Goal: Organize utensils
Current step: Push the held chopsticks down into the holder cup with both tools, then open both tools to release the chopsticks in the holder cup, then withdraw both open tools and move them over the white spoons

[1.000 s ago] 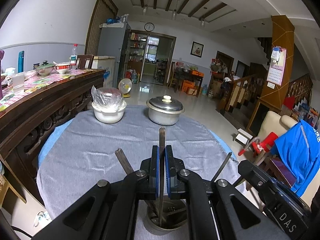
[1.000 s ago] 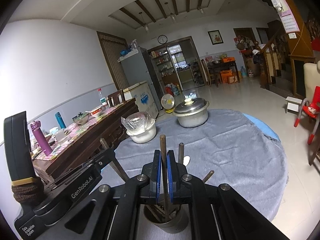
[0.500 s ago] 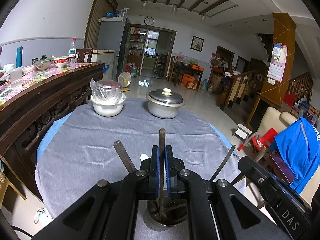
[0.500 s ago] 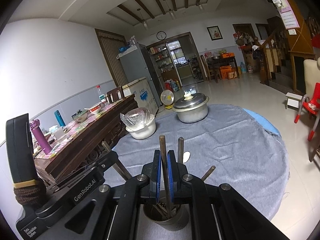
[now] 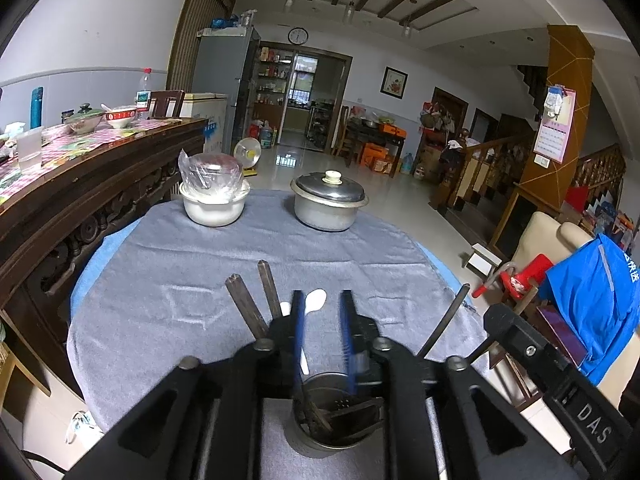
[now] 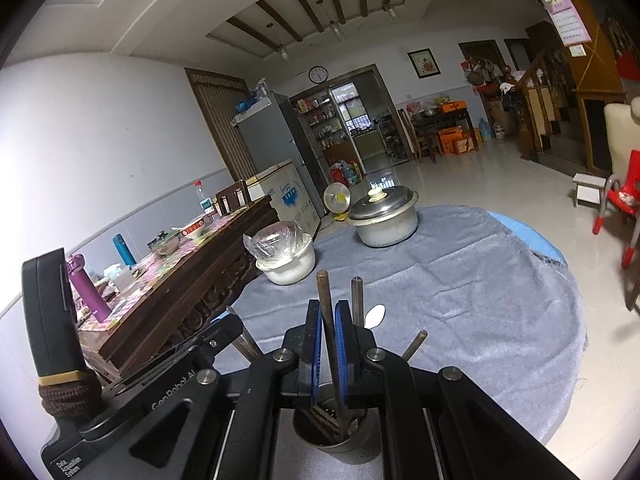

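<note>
Just opened: left claw (image 5: 323, 308), blue pads now spread with nothing between them; chopstick pinched there earlier now released, leaning left among the others. Right claw (image 6: 327, 320) unchanged, pads pressed on a dark upright chopstick (image 6: 325, 300), lower end down inside the metal cup (image 6: 336, 436).

Left wrist view, bottom centre: metal utensil cup (image 5: 320, 420) directly under the spread pads, dark sticks lying inside. Two dark chopsticks (image 5: 256, 300) sticking out left of the claw, tilted up-left. One more thin stick (image 5: 448, 324) leaning out to the right. White spoon handle (image 5: 314, 302) poking up between the pads, behind them.

Right wrist view: second stick (image 6: 357, 300) just right of the pinched one, short stick (image 6: 414, 344) further right, white spoon tip (image 6: 375, 315) behind. Left claw body at lower left of frame.

Cup resting on grey cloth (image 5: 180, 272) over the round worktop (image 5: 90, 264). Far edge of cloth, upper centre: white bowl (image 5: 214, 206) with plastic-wrapped contents at left, lidded metal pot (image 5: 328, 204) at right, well apart from the cup. Dark wooden sideboard (image 5: 80, 184) along left edge of frame.
</note>
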Demonstrator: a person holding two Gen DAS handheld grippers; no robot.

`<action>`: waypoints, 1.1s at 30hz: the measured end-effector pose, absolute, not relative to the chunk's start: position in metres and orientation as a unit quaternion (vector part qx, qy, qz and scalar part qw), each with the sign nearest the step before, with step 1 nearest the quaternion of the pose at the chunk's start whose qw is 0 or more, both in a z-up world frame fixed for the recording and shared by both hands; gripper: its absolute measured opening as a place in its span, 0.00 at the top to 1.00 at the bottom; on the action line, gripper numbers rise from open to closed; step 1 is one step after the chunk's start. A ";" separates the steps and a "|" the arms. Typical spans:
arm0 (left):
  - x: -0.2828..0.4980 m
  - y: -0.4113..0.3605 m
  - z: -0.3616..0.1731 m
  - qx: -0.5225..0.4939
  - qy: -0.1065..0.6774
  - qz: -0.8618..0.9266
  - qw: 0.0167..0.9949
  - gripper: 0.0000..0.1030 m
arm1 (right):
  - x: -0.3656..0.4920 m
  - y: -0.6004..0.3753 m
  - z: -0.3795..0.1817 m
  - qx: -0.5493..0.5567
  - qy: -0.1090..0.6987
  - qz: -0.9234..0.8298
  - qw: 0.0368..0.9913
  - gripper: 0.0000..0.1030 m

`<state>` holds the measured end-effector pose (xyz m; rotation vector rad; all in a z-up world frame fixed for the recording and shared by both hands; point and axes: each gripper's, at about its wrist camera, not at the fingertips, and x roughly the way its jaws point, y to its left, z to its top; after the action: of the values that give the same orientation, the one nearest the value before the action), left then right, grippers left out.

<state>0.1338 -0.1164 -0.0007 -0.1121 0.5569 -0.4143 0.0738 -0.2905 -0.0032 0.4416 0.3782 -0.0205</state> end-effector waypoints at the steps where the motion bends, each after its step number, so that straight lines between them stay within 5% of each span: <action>1: 0.134 -0.116 -0.001 -0.055 0.272 -0.202 0.939 0.73 | 0.073 -0.292 -0.003 0.221 0.184 -0.010 0.958 0.91; 8: 0.133 -0.113 0.000 -0.058 0.270 -0.201 0.940 0.56 | 0.069 -0.298 -0.003 0.234 0.173 -0.014 0.956 0.88; 33: 0.131 -0.028 0.014 -0.096 0.235 -0.112 0.961 0.43 | 0.030 -0.354 0.013 0.279 0.117 -0.075 0.950 0.76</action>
<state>0.1313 -0.0284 0.0139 -0.1947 0.4771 -0.2266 0.0298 -0.3542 0.0133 0.5680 0.2372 -0.1525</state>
